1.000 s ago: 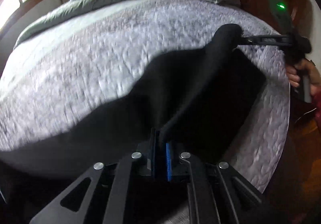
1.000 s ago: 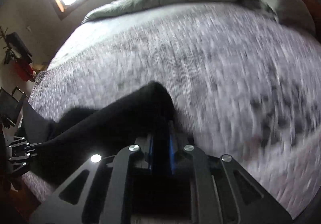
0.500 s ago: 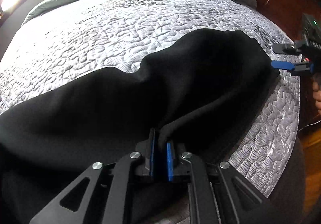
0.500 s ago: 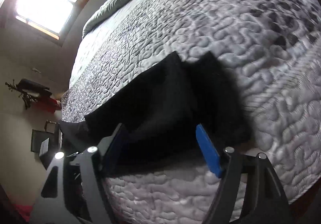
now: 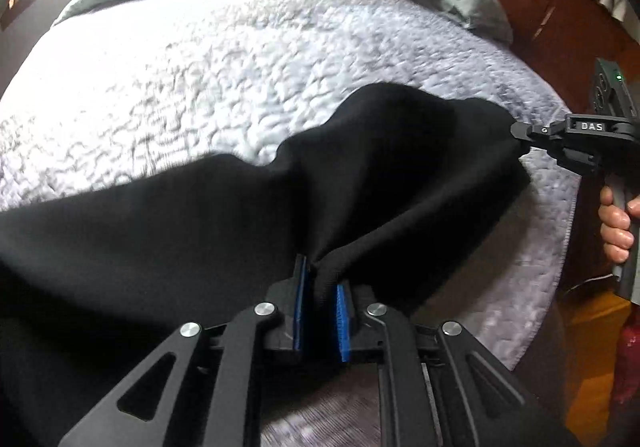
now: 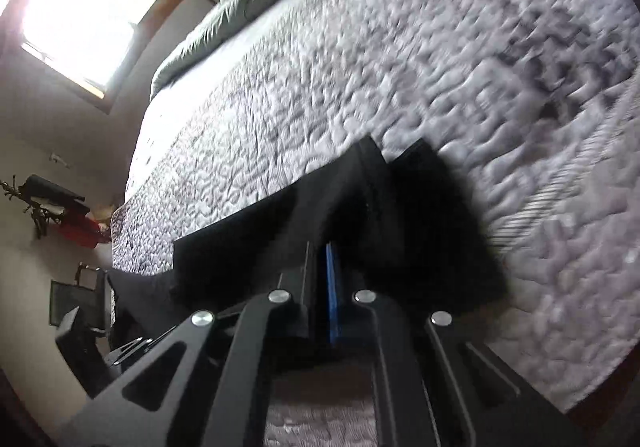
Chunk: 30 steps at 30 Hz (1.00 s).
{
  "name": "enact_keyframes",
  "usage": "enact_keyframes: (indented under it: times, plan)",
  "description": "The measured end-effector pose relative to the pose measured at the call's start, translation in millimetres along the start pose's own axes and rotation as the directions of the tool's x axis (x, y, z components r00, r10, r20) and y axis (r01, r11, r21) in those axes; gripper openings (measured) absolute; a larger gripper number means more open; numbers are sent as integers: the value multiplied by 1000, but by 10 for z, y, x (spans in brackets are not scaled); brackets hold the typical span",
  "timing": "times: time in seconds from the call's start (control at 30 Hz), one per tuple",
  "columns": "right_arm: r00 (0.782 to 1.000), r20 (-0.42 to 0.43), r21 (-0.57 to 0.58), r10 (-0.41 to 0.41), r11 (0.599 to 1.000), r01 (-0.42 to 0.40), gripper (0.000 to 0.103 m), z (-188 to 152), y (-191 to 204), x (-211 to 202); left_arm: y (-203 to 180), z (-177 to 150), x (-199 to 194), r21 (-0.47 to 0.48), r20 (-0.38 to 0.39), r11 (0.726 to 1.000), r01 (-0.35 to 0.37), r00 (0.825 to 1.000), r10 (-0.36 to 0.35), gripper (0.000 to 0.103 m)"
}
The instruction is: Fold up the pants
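Right gripper (image 6: 320, 279) re-pinches pants (image 5: 240, 215) edge at 3 o'clock after opening; left gripper (image 5: 320, 299) still pinching fabric. Next fold ready on bed (image 5: 200, 79).

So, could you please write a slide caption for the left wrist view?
Left hand-held gripper pinching soft black fabric pants on a grey quilted bed; right hand-held gripper grips their far edge.

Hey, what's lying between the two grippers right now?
Only the black pants. In the left wrist view they stretch from the left gripper across to the right gripper, draped over the quilt, with nothing else between.
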State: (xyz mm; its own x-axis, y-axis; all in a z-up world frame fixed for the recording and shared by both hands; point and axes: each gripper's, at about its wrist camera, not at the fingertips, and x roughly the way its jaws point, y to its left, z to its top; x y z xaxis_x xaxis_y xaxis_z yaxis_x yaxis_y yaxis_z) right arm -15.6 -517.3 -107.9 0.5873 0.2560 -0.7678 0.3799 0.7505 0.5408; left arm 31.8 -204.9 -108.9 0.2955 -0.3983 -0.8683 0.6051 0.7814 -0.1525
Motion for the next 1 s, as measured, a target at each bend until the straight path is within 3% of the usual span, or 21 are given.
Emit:
enact_keyframes:
  times: [0.1,0.13,0.17,0.2,0.23,0.27,0.33,0.4,0.47,0.53,0.63,0.7,0.73,0.77,0.8,0.87,1.0]
  plan:
    - [994,15,7,-111,994,111,0,-73,-89,-65,-200,-113,-33,54,-18,998,-36,999,37,13]
    - [960,42,-7,-277,961,278,0,-88,-155,-29,-249,-187,65,71,-48,995,-67,996,71,13]
    - [929,52,-10,-366,930,367,0,-87,-256,5,-252,-237,149,71,-68,994,-79,994,84,13]
    - [925,27,21,-379,925,379,0,-97,-386,55,-231,-287,244,60,-88,995,-85,992,90,13]
    - [953,-6,90,-304,949,303,0,-122,-533,87,-190,-326,314,40,-86,996,-81,993,84,13]
    - [966,-8,118,-258,959,257,0,-158,-597,81,-177,-335,331,31,-77,996,-79,994,81,13]
    - [971,-12,95,-238,967,238,0,-193,-563,69,-182,-348,327,27,-67,997,-78,995,80,13]
    - [985,-14,61,-171,983,172,11,-225,-418,39,-174,-355,325,17,-66,997,-70,995,71,13]
    - [994,-25,47,-107,993,108,47,-217,-307,4,-165,-360,338,11,-66,998,-67,996,68,14]
    - [995,-28,41,-92,995,93,67,-189,-216,-3,-143,-323,341,-12,-69,999,-53,996,52,14]
    - [996,-81,70,-35,997,40,74,-140,-173,187,-74,-309,327,-45,-75,998,-31,997,28,14]
    - [994,-101,51,-51,997,57,71,-168,-132,274,-48,-309,316,-51,-78,998,-30,997,26,14]
    - [993,-102,41,-62,997,66,51,-166,-106,335,-47,-303,318,-52,-80,998,-31,996,26,14]
    - [993,-105,42,-53,997,58,20,-188,-106,336,-47,-293,317,-53,-83,998,-31,996,26,14]
    - [993,-116,56,-33,998,40,7,-180,-113,362,-48,-288,306,-58,-85,998,-28,996,23,15]
    - [994,-108,71,-3,997,11,4,-154,-110,337,-38,-262,283,-70,-86,997,-12,996,6,17]
    - [1000,11,-3,-29,1000,29,3,-113,16,2,-121,-211,91,-80,-38,997,15,999,-18,19]
